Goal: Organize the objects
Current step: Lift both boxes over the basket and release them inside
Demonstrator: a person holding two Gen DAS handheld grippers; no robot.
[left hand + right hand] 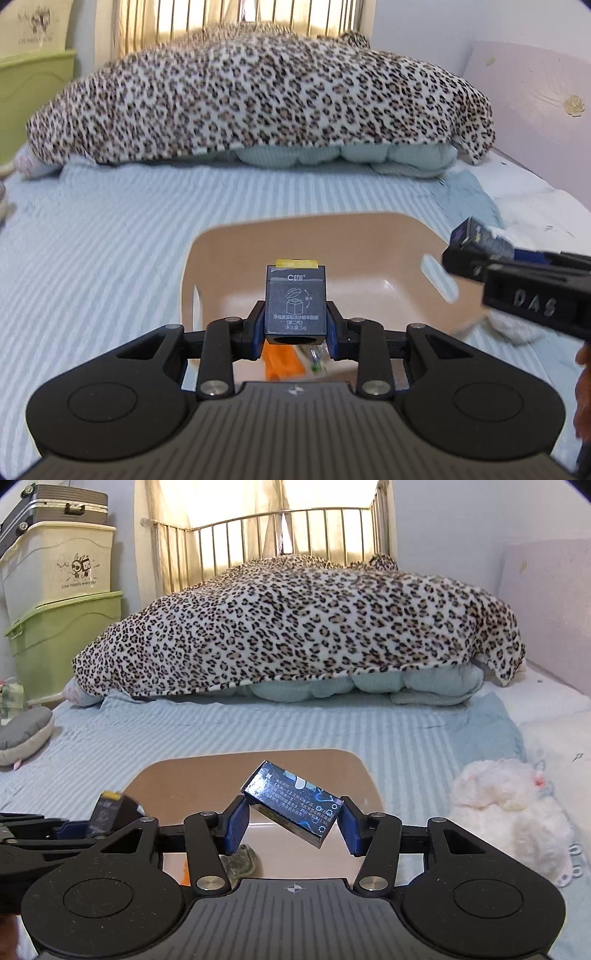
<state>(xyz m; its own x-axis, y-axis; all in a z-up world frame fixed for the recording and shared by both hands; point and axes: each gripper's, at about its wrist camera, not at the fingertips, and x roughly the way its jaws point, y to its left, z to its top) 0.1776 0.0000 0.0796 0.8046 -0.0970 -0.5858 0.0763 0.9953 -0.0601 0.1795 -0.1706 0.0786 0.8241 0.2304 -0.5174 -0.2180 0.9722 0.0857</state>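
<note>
Leopard-spotted blanket (295, 627), pale blue striped sheet (110, 240), beige basin (332, 236), green bin (55, 635).

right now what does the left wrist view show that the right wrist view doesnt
Only the left wrist view shows the front of the grey box held square between the left jaws, the basin's side slots, and an orange item in the basin.

Only the right wrist view shows the dark blue box held tilted between the right jaws, a fluffy white toy, stacked storage bins and a grey cushion.

Both show the beige basin, the striped sheet and the leopard blanket.
</note>
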